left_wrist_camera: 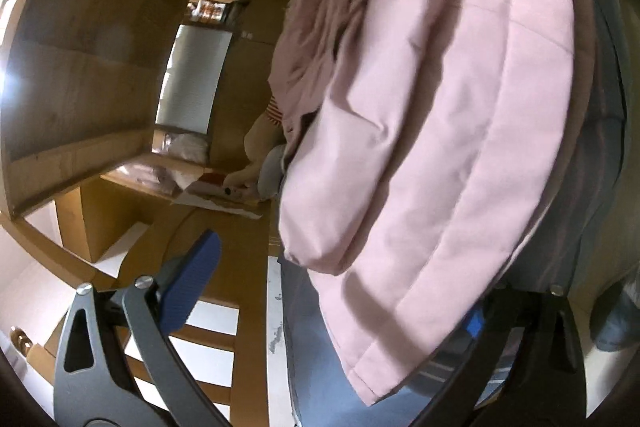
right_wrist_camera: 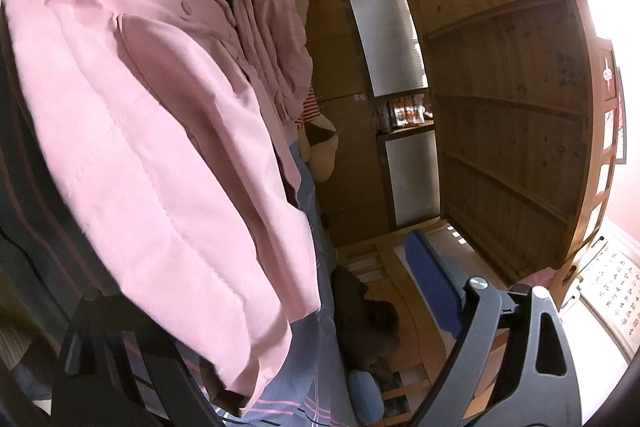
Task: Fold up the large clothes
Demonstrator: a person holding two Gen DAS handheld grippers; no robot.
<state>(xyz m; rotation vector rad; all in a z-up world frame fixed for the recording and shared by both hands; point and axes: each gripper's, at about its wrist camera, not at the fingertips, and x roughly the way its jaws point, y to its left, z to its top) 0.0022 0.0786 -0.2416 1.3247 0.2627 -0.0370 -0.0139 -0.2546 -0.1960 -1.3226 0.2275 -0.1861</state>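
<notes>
Pink coat overhangs bedding edge.

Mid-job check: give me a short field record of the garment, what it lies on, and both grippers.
garment: pink jacket, bunched in layers, snaps showing
surface: blue-grey striped bedding, under the jacket
left gripper: jaws wide, straddling the jacket's lower edge, pads not seen pressing
right gripper: jaws wide, jacket edge between them, no grip seen
background: wooden shelving
</notes>
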